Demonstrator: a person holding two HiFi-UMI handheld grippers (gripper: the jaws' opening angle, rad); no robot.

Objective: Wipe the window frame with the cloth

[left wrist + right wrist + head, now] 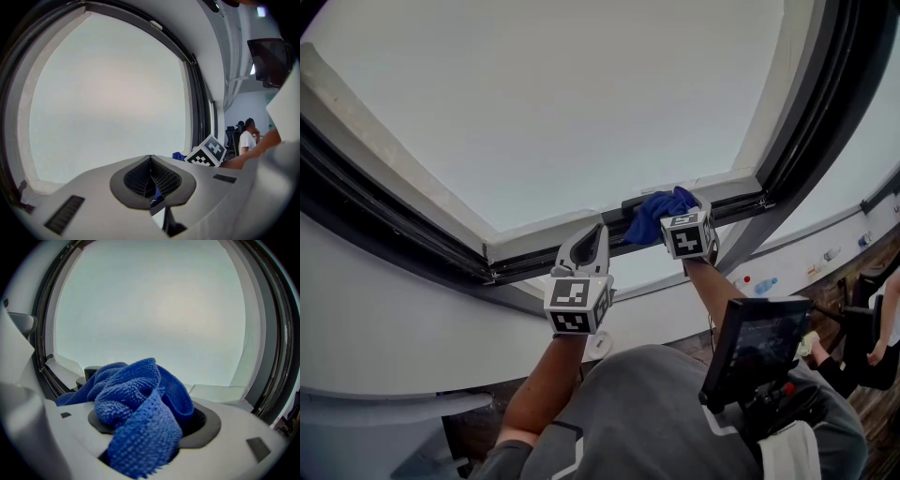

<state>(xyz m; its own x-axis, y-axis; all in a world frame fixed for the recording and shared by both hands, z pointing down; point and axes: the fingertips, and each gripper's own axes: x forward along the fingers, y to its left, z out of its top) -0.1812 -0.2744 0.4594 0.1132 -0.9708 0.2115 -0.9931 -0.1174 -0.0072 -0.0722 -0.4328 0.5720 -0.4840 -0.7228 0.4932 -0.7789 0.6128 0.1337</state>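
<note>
A bunched blue cloth [658, 214] is pressed against the lower rail of the white window frame [544, 231], by a dark handle there. My right gripper [673, 212] is shut on the blue cloth [140, 408], which fills the space between its jaws in the right gripper view. My left gripper [592, 234] is held just left of it, below the same rail, jaws pressed together on nothing [151, 165]. From the left gripper view I see the right gripper's marker cube [207, 152] and a sliver of the cloth [178, 155] to its right.
A black seal [384, 234] runs along the frame's outer edge. A dark screen device [756, 349] hangs at the person's chest. Seated people [246, 136] and chairs are further off on the right. The pane [154, 305] is bright and blank.
</note>
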